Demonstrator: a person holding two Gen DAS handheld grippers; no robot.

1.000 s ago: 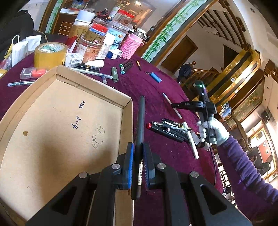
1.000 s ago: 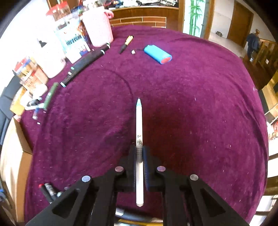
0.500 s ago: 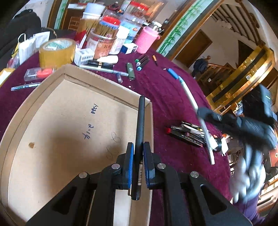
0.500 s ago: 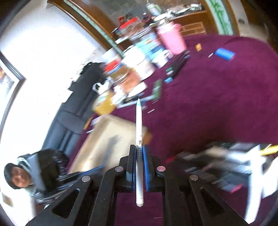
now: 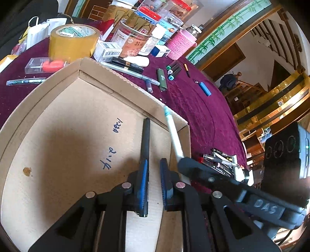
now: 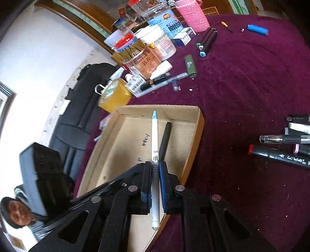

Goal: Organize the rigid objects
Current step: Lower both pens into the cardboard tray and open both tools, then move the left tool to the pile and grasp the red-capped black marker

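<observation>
Your left gripper (image 5: pixel 154 182) hangs over the cardboard box (image 5: pixel 81 64), and its jaws are opening. The black pen (image 5: pixel 145 139) sits between them, leaning on the left pad with a clear gap to the right one, so nothing is pinching it. Its far end reaches toward the box's far wall, and its near end shows below the pads.

Your right gripper (image 6: pixel 155 178) is clamped on the white pen (image 6: pixel 155 139). The pads press it on both sides, the blue-green tip points away from you over the box, and the blunt end sticks out below the jaws. From the left camera you can see that same white pen crossing above the box's right wall, just beside the black one.

The box rests on the purple tablecloth (image 6: pixel 242 87). Beyond its far wall lie a roll of brown tape (image 5: pixel 72 41), a green lighter (image 5: pixel 161 80), a bundle of markers (image 6: pixel 207 41) and a pink knitted cup (image 6: pixel 193 14). To the right of the box, well apart from it, a heap of pens and markers (image 6: pixel 286 147) lies on the cloth
</observation>
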